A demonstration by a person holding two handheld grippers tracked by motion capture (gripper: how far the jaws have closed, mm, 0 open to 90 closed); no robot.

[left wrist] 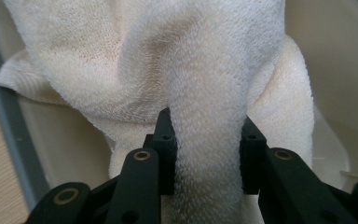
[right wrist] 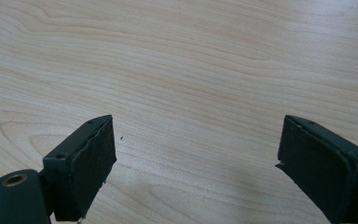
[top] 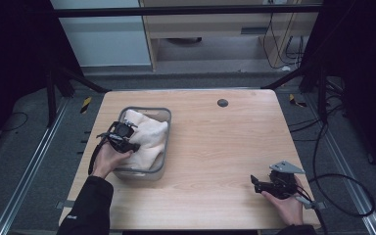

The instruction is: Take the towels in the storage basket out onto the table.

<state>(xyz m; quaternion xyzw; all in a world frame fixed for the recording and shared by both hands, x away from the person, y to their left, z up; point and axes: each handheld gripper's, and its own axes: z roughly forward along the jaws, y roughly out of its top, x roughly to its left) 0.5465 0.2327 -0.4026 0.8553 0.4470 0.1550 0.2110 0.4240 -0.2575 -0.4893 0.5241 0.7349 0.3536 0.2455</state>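
Observation:
A cream towel [top: 147, 139] lies bunched in a grey-rimmed basket [top: 165, 147] on the left half of the wooden table. My left gripper [top: 127, 142] reaches into the basket from the left side. In the left gripper view its black jaws are shut on a thick fold of the towel [left wrist: 207, 154], which bulges up between the pads [left wrist: 165, 149]. The basket's pale inner wall [left wrist: 335, 70] shows behind the cloth. My right gripper [top: 257, 183] rests low near the table's front right corner, held in a hand. Its jaws stand wide open over bare wood [right wrist: 196, 154], with nothing between them.
The wooden table [top: 225, 147] has a small dark round cap [top: 222, 103] near its far edge. A black cable [top: 342, 196] trails off the right side from the right gripper. Metal frame rails and dark floor surround the table.

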